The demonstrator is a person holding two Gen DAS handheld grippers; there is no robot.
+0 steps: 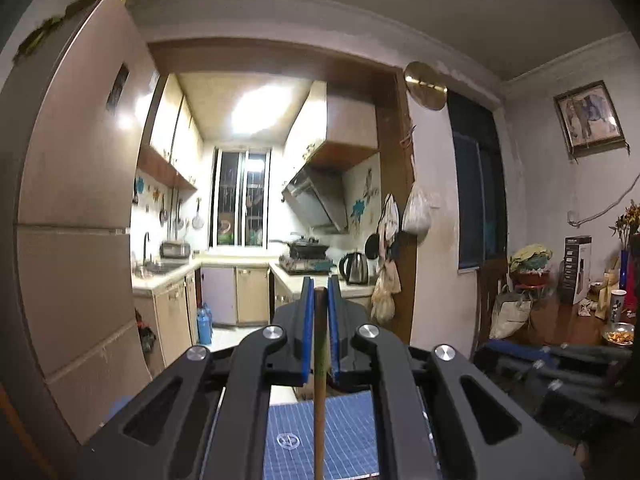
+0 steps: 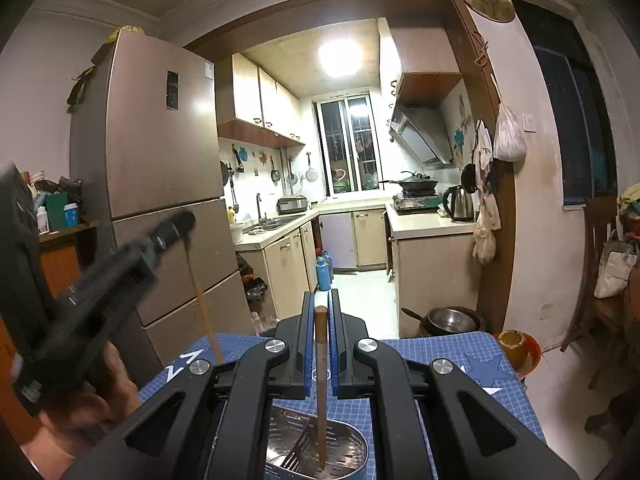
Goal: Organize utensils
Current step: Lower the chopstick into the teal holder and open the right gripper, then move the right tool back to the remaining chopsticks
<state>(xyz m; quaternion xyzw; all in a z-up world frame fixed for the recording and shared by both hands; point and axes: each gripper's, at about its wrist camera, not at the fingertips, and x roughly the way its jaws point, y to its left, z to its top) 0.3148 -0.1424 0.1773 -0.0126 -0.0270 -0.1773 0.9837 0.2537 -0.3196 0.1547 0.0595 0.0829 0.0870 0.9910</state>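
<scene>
Two grippers, two chopsticks, one holder. Left: my left gripper (image 2: 182, 222) is clamping one chopstick (image 2: 202, 300) upright, its lower end hanging down toward the blue grid mat (image 2: 432, 354). Centre: my right gripper (image 2: 321, 312) is pinching the second chopstick (image 2: 321, 368) upright, its tip reaching inside the perforated steel utensil holder (image 2: 352, 446), which is standing on the mat.

The left gripper (image 2: 182, 222) is smeared by motion blur; its chopstick (image 1: 319, 380) is cut off by the bottom edge.
</scene>
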